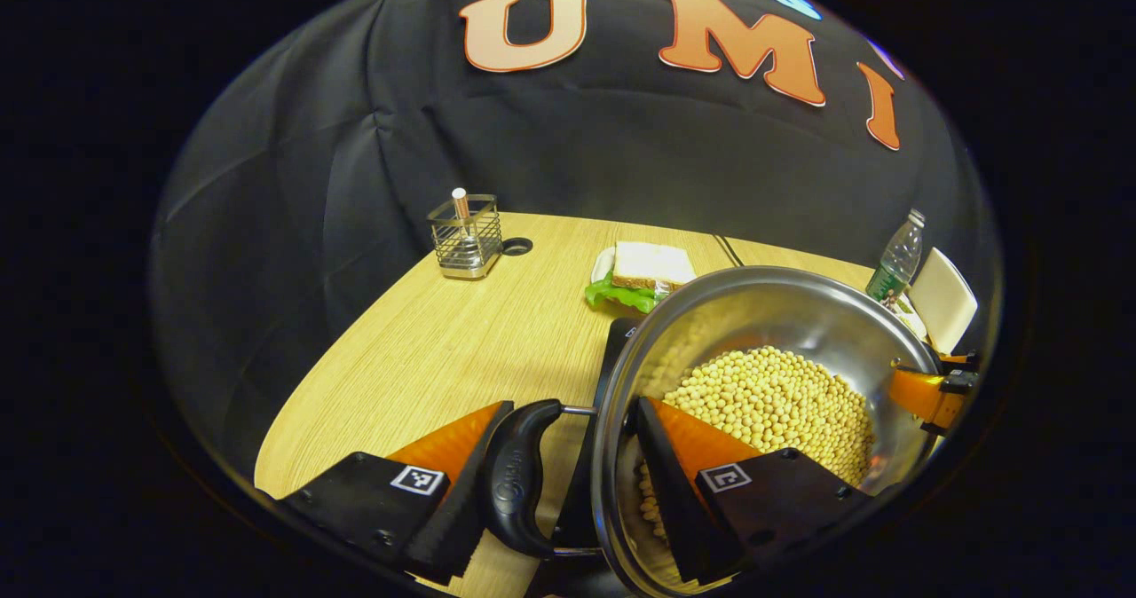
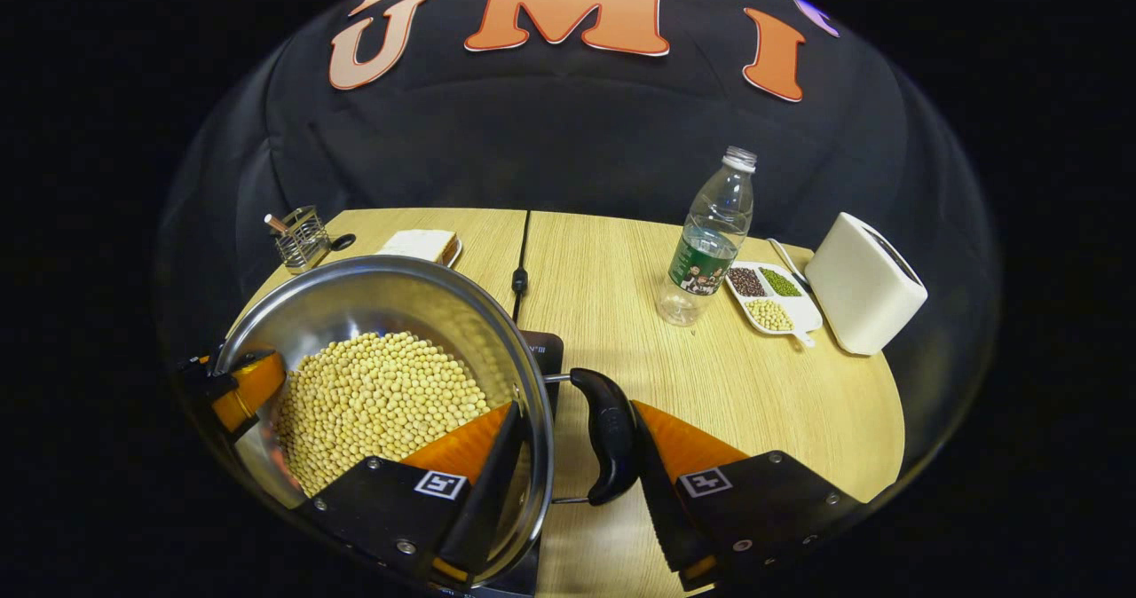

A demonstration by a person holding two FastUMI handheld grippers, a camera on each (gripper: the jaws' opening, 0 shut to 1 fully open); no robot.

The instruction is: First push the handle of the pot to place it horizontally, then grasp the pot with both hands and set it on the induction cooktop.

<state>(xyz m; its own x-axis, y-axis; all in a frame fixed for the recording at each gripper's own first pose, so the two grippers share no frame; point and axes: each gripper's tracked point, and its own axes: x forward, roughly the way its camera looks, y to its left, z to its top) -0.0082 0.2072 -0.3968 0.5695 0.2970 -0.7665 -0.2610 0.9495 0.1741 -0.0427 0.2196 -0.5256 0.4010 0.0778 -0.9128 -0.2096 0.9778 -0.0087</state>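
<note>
A steel pot [image 1: 781,310] [image 2: 373,292] half full of yellow soybeans [image 1: 781,403] [image 2: 373,394] is over a black induction cooktop [image 1: 617,341] [image 2: 548,348]; I cannot tell whether it rests on it. My left gripper [image 1: 575,407] clamps the pot's left side, one finger outside the black handle [image 1: 519,478], the other inside the wall. My right gripper [image 2: 575,410] clamps the opposite side the same way, around the other black handle [image 2: 608,447]. Each gripper also appears at the pot's far rim in the other's view.
On the wooden table [image 2: 621,314] stand a wire utensil holder [image 1: 466,236], a sandwich on a plate [image 1: 652,270], a water bottle [image 2: 710,234], a divided dish of beans [image 2: 768,301] and a white toaster [image 2: 865,283]. A black cable [image 2: 522,265] runs back from the cooktop.
</note>
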